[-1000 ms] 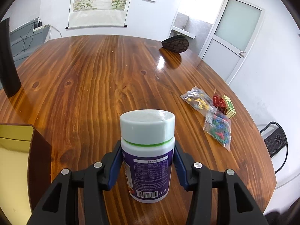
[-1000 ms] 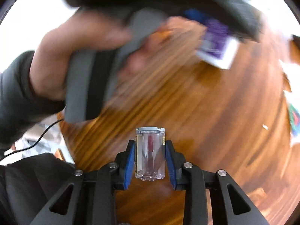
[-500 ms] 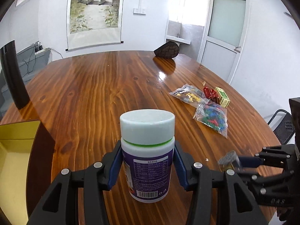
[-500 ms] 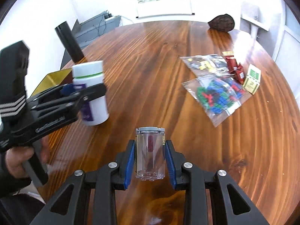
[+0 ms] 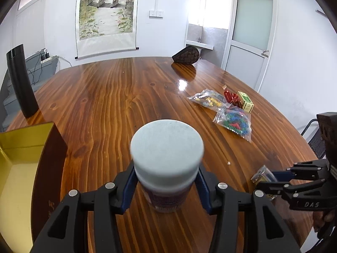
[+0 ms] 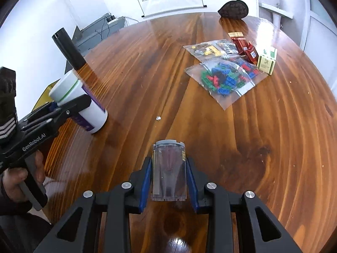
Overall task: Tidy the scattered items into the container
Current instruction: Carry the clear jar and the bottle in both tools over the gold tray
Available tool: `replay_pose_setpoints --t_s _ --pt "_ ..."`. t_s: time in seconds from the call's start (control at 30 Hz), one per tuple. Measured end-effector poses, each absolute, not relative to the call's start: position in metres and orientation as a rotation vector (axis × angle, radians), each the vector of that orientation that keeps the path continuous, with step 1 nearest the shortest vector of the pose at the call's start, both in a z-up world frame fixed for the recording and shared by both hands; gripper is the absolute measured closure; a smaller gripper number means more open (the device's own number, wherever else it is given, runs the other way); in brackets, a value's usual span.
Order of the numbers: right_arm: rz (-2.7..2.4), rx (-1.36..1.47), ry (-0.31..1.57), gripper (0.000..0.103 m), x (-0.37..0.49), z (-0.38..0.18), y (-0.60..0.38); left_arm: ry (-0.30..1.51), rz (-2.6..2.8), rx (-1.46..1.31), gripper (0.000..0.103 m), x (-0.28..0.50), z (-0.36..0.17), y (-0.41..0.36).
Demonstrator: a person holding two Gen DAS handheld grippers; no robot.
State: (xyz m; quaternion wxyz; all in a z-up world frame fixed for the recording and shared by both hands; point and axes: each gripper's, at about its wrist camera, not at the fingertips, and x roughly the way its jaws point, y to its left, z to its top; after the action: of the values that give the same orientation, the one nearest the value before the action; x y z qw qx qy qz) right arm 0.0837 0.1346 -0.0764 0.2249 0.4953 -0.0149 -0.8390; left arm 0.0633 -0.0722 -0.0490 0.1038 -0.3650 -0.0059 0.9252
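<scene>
My left gripper (image 5: 167,191) is shut on a white pill bottle (image 5: 166,158) with a purple label, tilted forward; it also shows in the right wrist view (image 6: 80,103) just above the wooden table (image 6: 273,147). My right gripper (image 6: 169,181) is shut on a small clear plastic case (image 6: 169,172) with a grey cap; it shows at the right of the left wrist view (image 5: 262,174). The open gold-lined box (image 5: 19,168) sits at the left. Two bags of coloured bricks (image 6: 227,78), (image 6: 212,49), red packets (image 6: 245,48) and a small green-and-cream box (image 6: 267,61) lie on the far right.
A tall black cylinder (image 5: 21,82) stands at the table's left edge behind the box. A dark patterned pouch (image 5: 186,55) lies at the far edge. A small white crumb (image 6: 158,117) lies mid-table. A black chair (image 5: 313,135) stands beyond the right edge.
The pill bottle has tipped forward in my left gripper, so its cap top now faces the camera. The right gripper has swung round to face the table and holds its case.
</scene>
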Motion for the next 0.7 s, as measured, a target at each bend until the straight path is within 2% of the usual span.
replay_pose_setpoints --t_s 0.2,0.27,0.33,0.5,0.6,0.63,0.7 --pt "-2.293 1.404 -0.005 0.069 0.075 -0.072 0.126 -0.019 2.725 -1.086 0.050 0.066 -0.053 -0.069" --pt "-2.292 1.411 0.021 0.065 0.074 -0.070 0.124 -0.016 2.729 -1.089 0.050 0.065 -0.053 -0.068" --pt "-2.292 1.431 0.067 0.053 0.070 -0.070 0.120 -0.002 2.730 -1.097 0.050 0.065 -0.054 -0.066" --pt "-2.293 1.471 0.191 0.053 0.072 -0.068 0.109 0.001 2.736 -1.100 0.050 0.064 -0.053 -0.065" --pt "-2.305 1.492 0.232 0.055 0.073 -0.070 0.108 -0.003 2.740 -1.103 0.050 0.062 -0.053 -0.064" --pt "-2.302 1.495 0.246 0.067 0.074 -0.070 0.107 -0.004 2.740 -1.106 0.050 0.061 -0.053 -0.064" --pt "-2.295 1.499 0.273 0.071 0.076 -0.071 0.105 -0.002 2.743 -1.113 0.050 0.060 -0.054 -0.063"
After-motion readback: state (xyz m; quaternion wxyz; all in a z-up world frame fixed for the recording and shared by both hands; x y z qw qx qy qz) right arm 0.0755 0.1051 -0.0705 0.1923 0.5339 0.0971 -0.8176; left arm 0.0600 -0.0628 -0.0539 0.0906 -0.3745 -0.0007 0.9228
